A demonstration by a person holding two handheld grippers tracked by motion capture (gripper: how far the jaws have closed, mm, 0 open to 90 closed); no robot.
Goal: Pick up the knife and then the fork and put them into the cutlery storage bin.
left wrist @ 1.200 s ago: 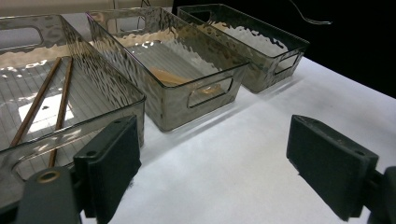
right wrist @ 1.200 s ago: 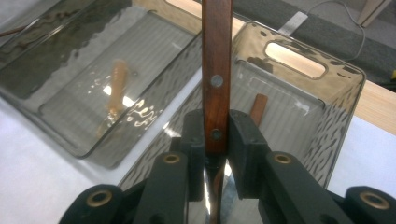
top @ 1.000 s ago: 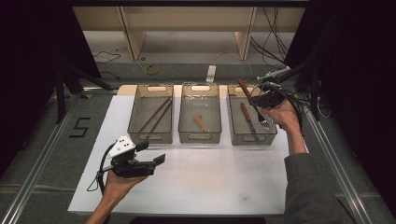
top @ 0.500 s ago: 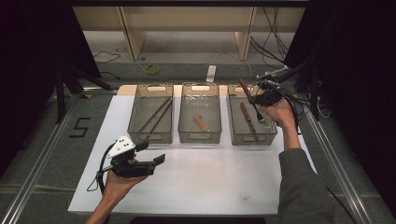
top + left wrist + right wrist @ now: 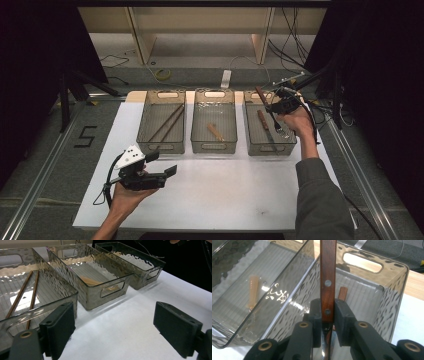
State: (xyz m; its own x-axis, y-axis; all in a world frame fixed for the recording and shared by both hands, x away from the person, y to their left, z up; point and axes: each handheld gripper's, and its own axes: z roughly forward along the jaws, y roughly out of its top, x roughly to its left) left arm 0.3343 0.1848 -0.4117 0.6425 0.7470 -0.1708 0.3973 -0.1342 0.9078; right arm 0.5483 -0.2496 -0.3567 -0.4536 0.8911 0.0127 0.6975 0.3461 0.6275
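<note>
Three clear plastic bins stand in a row on the white table top (image 5: 225,200). My right gripper (image 5: 276,106) (image 5: 327,312) is shut on a wooden-handled utensil (image 5: 262,95) (image 5: 327,277), gripping it where the handle meets the metal. It hangs above the right bin (image 5: 270,150) (image 5: 392,315), handle pointing away and up, metal end (image 5: 280,131) down over the bin. Another wooden-handled piece (image 5: 264,122) (image 5: 342,293) lies inside that bin. My left gripper (image 5: 162,164) (image 5: 112,327) is open and empty, low over the table in front of the left bin (image 5: 160,148) (image 5: 62,298).
Two chopsticks (image 5: 167,122) (image 5: 25,295) lie in the left bin. A short light wooden piece (image 5: 215,132) (image 5: 91,281) lies in the middle bin (image 5: 214,148) (image 5: 110,290). Cables and a dark stand (image 5: 325,75) crowd the right rear corner. Metal rails (image 5: 45,175) run along both table sides.
My right gripper, still holding the utensil, has shifted slightly left and down over the right bin. The left gripper has stayed put.
</note>
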